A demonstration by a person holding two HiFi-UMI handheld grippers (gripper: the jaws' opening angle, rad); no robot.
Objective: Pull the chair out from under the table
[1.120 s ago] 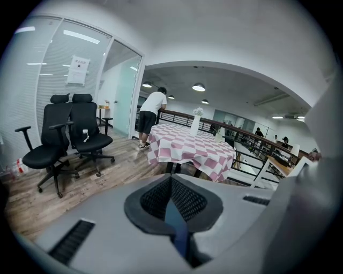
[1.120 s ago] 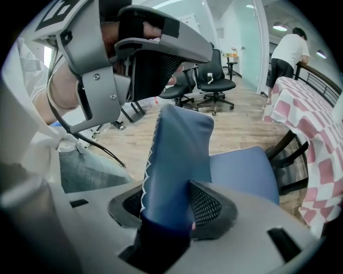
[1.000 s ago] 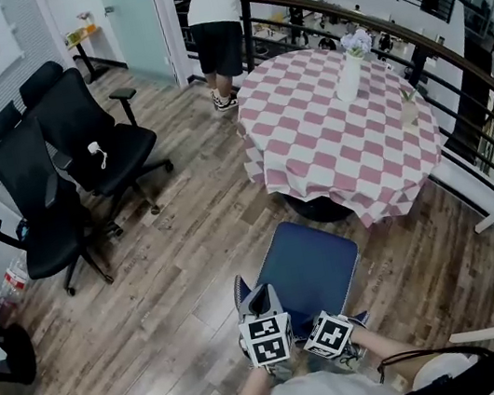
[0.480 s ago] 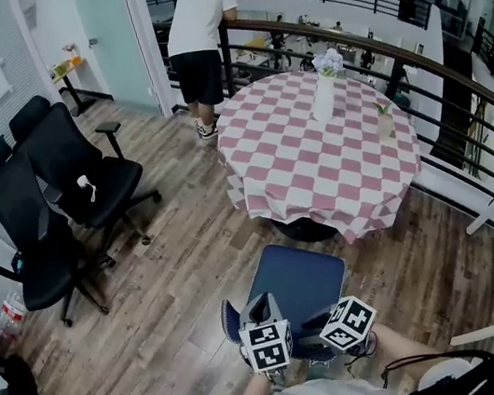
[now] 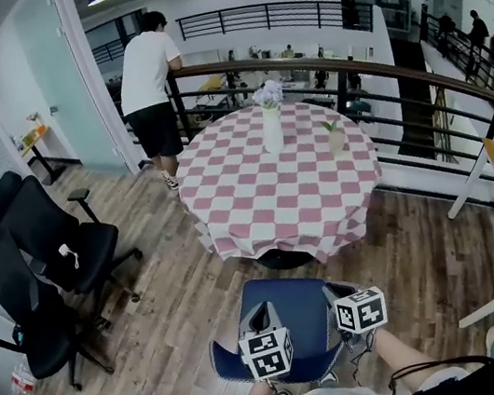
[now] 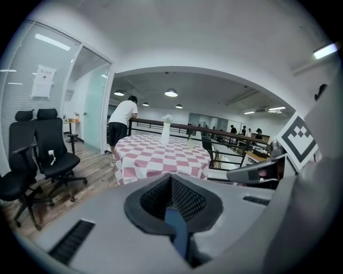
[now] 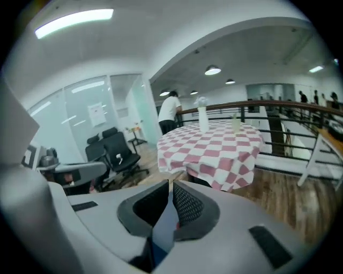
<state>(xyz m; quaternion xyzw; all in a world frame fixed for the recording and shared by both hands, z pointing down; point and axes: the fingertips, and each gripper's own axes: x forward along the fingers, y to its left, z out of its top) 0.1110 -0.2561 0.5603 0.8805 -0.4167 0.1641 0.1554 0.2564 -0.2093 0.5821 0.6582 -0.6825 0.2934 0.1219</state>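
- Blue, padded chair (image 5: 291, 312) stands on the wood-plank floor (image 5: 169, 319), at the near side of the round worktop (image 5: 257, 199). Its seat lies outside the hanging hem of the pink-and-white chequered cloth, with the far edge of the seat just beside that hem.
- Left gripper (image 5: 262, 312) is at the near left part of the chair. In the left gripper view its jaws (image 6: 171, 182) are clenched on a blue edge of the chair (image 6: 178, 231).
- Right gripper (image 5: 333, 298) is at the near right part of the chair, beside the left one. Its jaws (image 7: 171, 187) have just been closing, and the right gripper view shows a blue strip of the chair (image 7: 162, 231) gripped between them.
- White vase (image 5: 271, 123) with pale flowers stands upright near the middle of the worktop, and a small glass (image 5: 335, 140) holding a sprig stands to its right, apart from it.
- Black office chairs (image 5: 57, 244) stand together at the left wall, well apart from the worktop.
- One person (image 5: 150, 86) in a white top and dark shorts stands at the dark railing (image 5: 395, 71) beyond the worktop, facing away.
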